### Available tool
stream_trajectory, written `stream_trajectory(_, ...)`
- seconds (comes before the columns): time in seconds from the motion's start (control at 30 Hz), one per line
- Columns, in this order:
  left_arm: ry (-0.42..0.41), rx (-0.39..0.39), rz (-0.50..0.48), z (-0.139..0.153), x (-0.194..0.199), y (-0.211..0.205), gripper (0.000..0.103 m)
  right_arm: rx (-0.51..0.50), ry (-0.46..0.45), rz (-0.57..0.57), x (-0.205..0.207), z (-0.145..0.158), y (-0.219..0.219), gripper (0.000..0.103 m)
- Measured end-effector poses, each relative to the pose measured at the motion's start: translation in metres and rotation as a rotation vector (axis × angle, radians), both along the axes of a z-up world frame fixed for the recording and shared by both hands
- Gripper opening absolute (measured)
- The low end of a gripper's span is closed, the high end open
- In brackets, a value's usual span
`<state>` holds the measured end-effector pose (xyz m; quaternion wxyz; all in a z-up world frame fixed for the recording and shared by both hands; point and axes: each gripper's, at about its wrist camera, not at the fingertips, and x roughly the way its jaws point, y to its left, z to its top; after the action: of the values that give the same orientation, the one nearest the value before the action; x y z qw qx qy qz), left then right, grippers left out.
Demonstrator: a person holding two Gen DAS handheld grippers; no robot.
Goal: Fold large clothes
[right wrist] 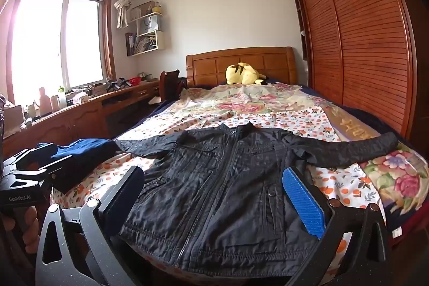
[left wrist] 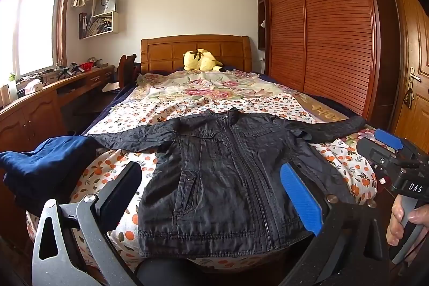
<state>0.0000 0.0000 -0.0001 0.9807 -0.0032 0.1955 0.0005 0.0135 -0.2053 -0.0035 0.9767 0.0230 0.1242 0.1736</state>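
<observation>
Both tools are held wide apart with nothing between their pads: the left tool [left wrist: 214, 201] and the right tool [right wrist: 215, 203] hang above the near hem of the black jacket [left wrist: 214, 178]. The jacket is laid flat, zipped, front up, on the bed [left wrist: 187, 95], sleeves spread left and right. Its near hem is partly hidden behind the tool frames. A dark blue garment [left wrist: 48, 165] lies bunched at the left sleeve's end; its shape cannot be made out. A yellow plush toy [left wrist: 201, 60] rests by the far headboard.
</observation>
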Motion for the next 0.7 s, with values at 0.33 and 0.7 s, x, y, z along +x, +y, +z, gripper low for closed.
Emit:
stream_trajectory(0.33,0.001,0.002,0.006,-0.0027,0.0024,-0.0058,0.103,0.003,0.002,0.001,0.0007,-0.0004,-0.0002,0.103)
stream_trajectory(0.7,-0.023,0.003,0.002,-0.0045,-0.0007,-0.0044,0.103,0.000,0.005,-0.002,0.0019,-0.0016,-0.0008,0.103)
